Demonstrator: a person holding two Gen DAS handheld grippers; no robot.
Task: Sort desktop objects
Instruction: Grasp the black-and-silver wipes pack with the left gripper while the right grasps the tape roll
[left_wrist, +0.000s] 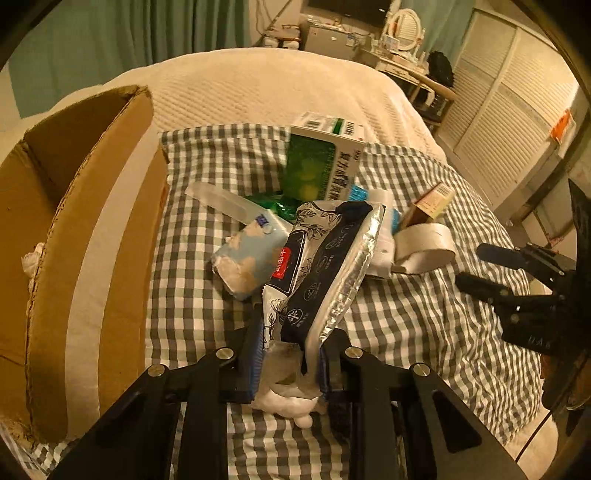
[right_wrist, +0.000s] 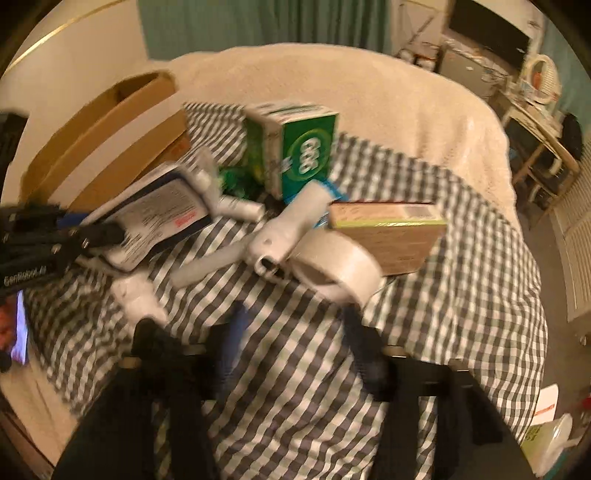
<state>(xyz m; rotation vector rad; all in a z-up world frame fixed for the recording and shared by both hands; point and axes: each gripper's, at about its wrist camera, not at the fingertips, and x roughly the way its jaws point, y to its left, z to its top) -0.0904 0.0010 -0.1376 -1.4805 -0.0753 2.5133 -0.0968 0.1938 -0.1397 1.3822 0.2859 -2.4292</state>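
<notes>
**Left tongs pinching a foil pouch above the checked cloth**

The left tongs (left_wrist: 286, 363) are pressed onto the lower end of a dark blue and silver foil pouch (left_wrist: 325, 269), which stands up tilted between the fingers; a small clear bag of white pellets (left_wrist: 286, 395) hangs at the same grip. The right tongs (right_wrist: 295, 350), blurred in their own view, stand spread with nothing between them, over bare checked cloth (right_wrist: 461, 314) on the bed (left_wrist: 258, 88). Beyond the pouch lies the remaining heap: a pale blue tissue pack (left_wrist: 247, 258) left of it, a tall green and white carton (right_wrist: 295, 155) at the far side, a roll of white tape (right_wrist: 340, 269) nearer and right, touching a flat brown box (right_wrist: 391, 236). An open cardboard box (left_wrist: 74, 240) stands at the left edge of the cloth.
</notes>
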